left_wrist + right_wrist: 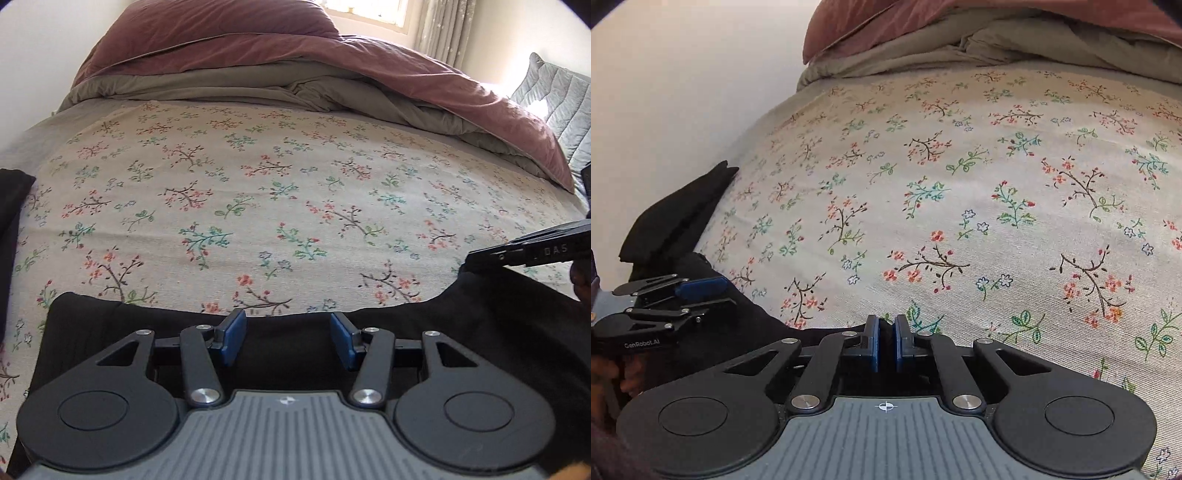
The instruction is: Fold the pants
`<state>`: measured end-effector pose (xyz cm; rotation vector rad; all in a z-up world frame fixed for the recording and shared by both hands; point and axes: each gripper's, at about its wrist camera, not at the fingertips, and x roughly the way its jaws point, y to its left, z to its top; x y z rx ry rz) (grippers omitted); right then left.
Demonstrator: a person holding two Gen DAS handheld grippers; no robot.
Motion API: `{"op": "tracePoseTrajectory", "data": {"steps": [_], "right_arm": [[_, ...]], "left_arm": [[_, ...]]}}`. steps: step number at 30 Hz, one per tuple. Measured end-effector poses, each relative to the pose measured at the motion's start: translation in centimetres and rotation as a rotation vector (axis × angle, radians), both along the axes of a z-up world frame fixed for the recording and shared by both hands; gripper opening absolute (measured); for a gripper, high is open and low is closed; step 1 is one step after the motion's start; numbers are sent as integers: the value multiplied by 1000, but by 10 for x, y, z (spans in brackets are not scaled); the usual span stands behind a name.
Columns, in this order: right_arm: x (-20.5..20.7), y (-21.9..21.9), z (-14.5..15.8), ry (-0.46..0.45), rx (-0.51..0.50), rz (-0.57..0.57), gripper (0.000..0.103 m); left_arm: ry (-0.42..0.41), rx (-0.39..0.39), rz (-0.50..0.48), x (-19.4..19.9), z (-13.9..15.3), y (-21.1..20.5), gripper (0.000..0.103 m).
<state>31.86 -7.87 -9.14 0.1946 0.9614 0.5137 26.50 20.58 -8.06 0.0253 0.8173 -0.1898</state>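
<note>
A bed carries a cream floral bedspread [258,192], printed with small sprigs in red, green and blue, spread flat over most of the mattress. Along the far edge of the bed lies a bunched dusky-pink duvet [332,62] with a grey-olive underside [207,85] folded beneath it. At the far right corner rests a quilted grey pillow [557,99]. Behind the bed stand a pale wall [683,92], a bright window [369,9] and a light curtain [443,26].

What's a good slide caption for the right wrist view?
Right claw shut on the black pants edge over a floral bedspread.
</note>
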Motion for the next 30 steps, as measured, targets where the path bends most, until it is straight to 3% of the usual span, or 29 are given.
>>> {"op": "tracePoseTrajectory", "data": {"steps": [2, 5, 8, 11, 15, 17, 20, 22, 25, 30], "right_arm": [[-2, 1, -1, -55, -13, -26, 2], [3, 4, -9, -54, -27, -65, 3], [0, 10, 1, -90, -87, -130, 11], [-24, 14, 19, -149, -107, -124, 15], [-75, 41, 30, -238, -211, -32, 32], [-97, 47, 25, -239, -247, -6, 35], [-134, 44, 9, -224, -325, 4, 35], [-163, 32, 0, -231, -382, -7, 41], [-215, 1, -4, -256, -405, -55, 56], [-285, -48, 0, -193, -426, -172, 63]], "left_arm": [[5, 69, 56, 4, -8, 6, 61], [-2, 43, 80, 5, -3, 10, 61], [-54, 28, 46, -3, 7, 8, 61], [-116, -51, -51, -15, 21, -3, 61], [-143, -94, -249, -36, 28, -35, 61], [-129, -50, -362, -47, 20, -57, 61], [-69, 92, -457, -60, -5, -79, 62], [-98, 117, -456, -69, -15, -74, 66], [-76, 57, -409, -71, -14, -56, 67], [-96, 37, -337, -93, 0, -48, 67]]}}
